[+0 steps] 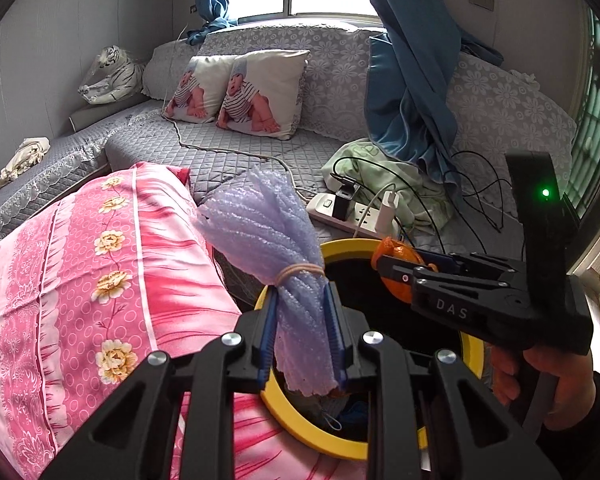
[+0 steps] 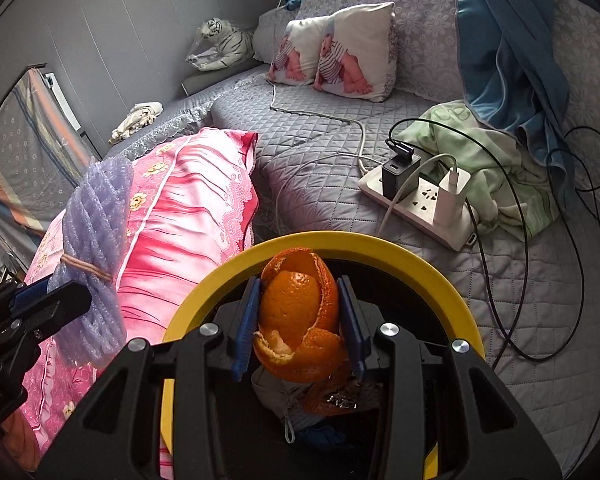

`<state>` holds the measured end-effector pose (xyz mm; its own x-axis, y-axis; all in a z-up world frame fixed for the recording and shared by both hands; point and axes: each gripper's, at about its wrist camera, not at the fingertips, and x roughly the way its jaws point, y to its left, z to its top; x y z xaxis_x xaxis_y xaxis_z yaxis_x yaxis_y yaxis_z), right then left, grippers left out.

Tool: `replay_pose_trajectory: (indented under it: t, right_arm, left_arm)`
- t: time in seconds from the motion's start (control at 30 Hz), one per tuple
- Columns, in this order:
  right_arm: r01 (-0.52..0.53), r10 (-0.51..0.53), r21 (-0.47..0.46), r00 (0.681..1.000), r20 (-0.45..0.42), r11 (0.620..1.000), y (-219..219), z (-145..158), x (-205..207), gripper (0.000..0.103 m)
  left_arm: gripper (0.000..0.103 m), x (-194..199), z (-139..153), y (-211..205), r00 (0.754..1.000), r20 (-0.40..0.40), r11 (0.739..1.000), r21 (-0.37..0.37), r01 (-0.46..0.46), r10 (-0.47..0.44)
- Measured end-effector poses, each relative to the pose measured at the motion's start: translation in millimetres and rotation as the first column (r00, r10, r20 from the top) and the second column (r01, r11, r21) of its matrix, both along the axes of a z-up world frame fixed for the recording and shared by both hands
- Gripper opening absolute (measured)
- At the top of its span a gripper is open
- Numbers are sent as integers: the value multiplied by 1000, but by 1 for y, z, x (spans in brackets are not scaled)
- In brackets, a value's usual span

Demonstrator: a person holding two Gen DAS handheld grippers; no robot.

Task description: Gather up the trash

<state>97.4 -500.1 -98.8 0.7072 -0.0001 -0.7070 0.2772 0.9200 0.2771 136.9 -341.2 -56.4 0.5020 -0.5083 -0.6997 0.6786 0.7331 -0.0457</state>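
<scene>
left tongs (image 1: 302,332) grip foam bundle (image 1: 276,248); right tongs (image 2: 300,326) grip orange peel (image 2: 300,316)

On my right gripper (image 1: 384,264), the letters "D A S" stand in pale print on the black body, just behind the fingers that clamp the orange peel (image 1: 400,258). Small lettering on my left gripper (image 2: 66,298) body is too blurred to read.
</scene>
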Motion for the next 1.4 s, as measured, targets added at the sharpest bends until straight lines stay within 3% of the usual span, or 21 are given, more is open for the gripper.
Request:
replay_pose_trajectory:
  t: [0.3,0.4,0.47,0.5,0.7,1.1,1.4]
  right_arm:
    - [24,-23,12,999,-31,1000,-7,-13,0,40]
    - [43,-42,10,999,-30,999,-11,-14,0,45]
    - [61,-61,4,998,-28,998,-14,-14,-2,51]
    - [69,-69,9,997,-25,998,-16,-14,-3,53]
    - [100,-100,15,995,-10,995,-24,-7,-7,53]
    - [95,-93,-43,994,56,995,2,37,-14,57]
    - [-3,17,-107,990,137,994,68,82,-11,63]
  left_arm:
    - [25,-1,-14,-9,1000,-20,1000,8,16,-16]
    - [34,-1,-15,-8,1000,-22,1000,3,20,-20]
    - [52,-3,-13,-5,1000,-13,1000,-3,14,-14]
    - [55,-4,-11,-3,1000,-5,1000,-8,11,-11]
    - [60,-9,5,15,1000,19,999,-52,-6,7]
    - [60,-28,54,92,990,102,980,-183,-82,102]
    - [69,-50,90,166,948,211,948,-262,-182,240]
